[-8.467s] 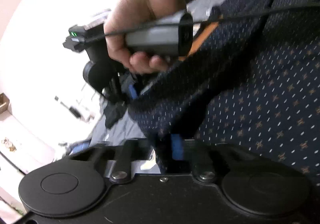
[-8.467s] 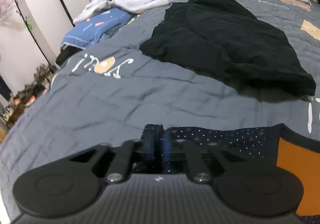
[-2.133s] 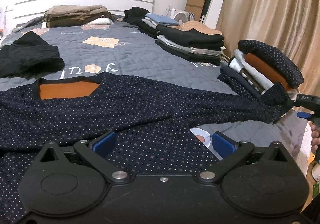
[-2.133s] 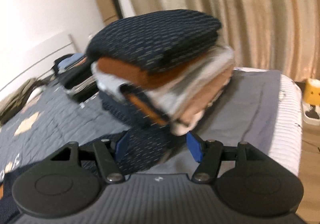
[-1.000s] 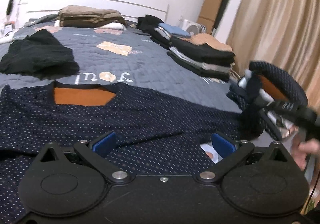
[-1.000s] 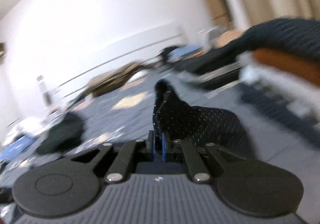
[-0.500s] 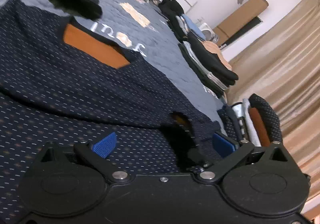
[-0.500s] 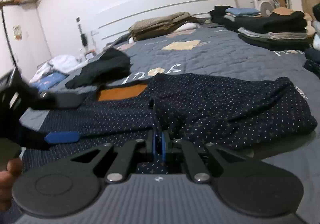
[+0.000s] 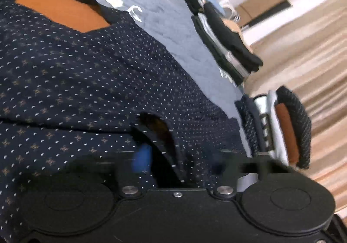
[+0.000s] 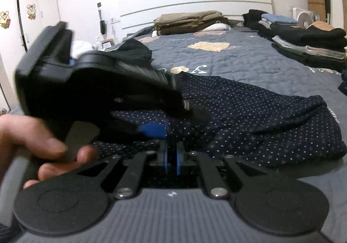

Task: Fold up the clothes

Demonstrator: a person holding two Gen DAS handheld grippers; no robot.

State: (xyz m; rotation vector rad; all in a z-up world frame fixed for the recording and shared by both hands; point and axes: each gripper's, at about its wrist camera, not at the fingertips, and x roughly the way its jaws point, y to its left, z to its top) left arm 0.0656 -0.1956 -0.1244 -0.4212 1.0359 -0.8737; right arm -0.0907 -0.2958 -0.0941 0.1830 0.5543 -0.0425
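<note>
Both tongs, left [image 9: 160, 162] and right [image 10: 171, 156], pinch the navy shirt [image 10: 249, 113].

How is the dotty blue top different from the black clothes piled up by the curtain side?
The dotty blue top lies spread out and rumpled on the grey bedspread; the black clothes sit neatly folded in a stack. The top has little pale dots and an orange neck patch; the black ones look plain. Both rest on the bed.

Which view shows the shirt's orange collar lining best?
The left wrist view: the orange lining shows inside the neckline of the dotted shirt. In the right wrist view the left gripper hides that part; only the shirt's folded side shows.
</note>
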